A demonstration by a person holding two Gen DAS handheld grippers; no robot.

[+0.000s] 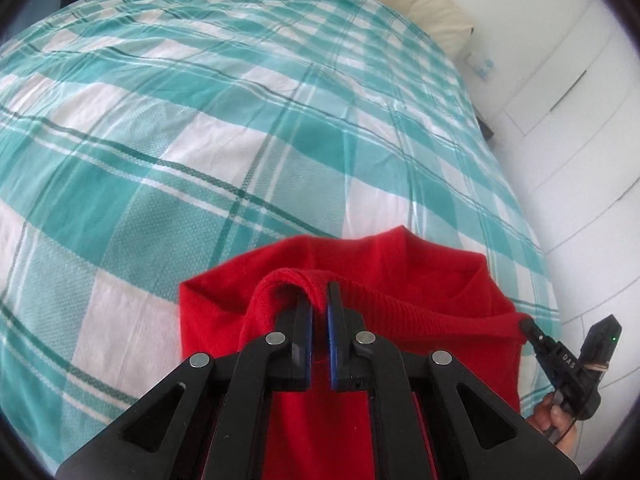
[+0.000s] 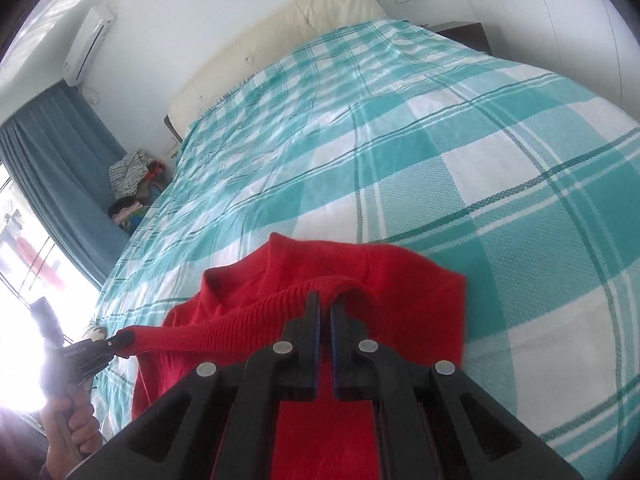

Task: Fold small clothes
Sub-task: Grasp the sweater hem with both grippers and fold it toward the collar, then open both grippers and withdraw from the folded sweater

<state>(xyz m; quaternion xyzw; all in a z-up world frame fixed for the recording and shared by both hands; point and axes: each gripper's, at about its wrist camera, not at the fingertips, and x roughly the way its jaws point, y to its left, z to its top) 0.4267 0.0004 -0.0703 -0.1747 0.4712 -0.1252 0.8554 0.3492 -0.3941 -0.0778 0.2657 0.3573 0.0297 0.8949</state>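
Note:
A small red knit garment [image 1: 400, 272] hangs over the near part of the bed, held up by its ribbed hem. My left gripper [image 1: 319, 292] is shut on one end of that hem, the fabric looped over its fingertips. My right gripper [image 2: 325, 300] is shut on the other end of the same red garment [image 2: 360, 272]. The ribbed edge runs taut between the two. In the left wrist view the right gripper [image 1: 526, 325] shows at the far right, pinching the hem. The left gripper [image 2: 126, 338] shows at the lower left of the right wrist view, a hand [image 2: 72, 424] below it.
A teal and white checked bedspread [image 1: 240, 120] covers the whole bed. A beige headboard [image 2: 304, 16] stands at the far end. White wardrobe doors [image 1: 580, 120] line one side. On the other side are a blue curtain [image 2: 52, 152] and a pile of clothes [image 2: 128, 172].

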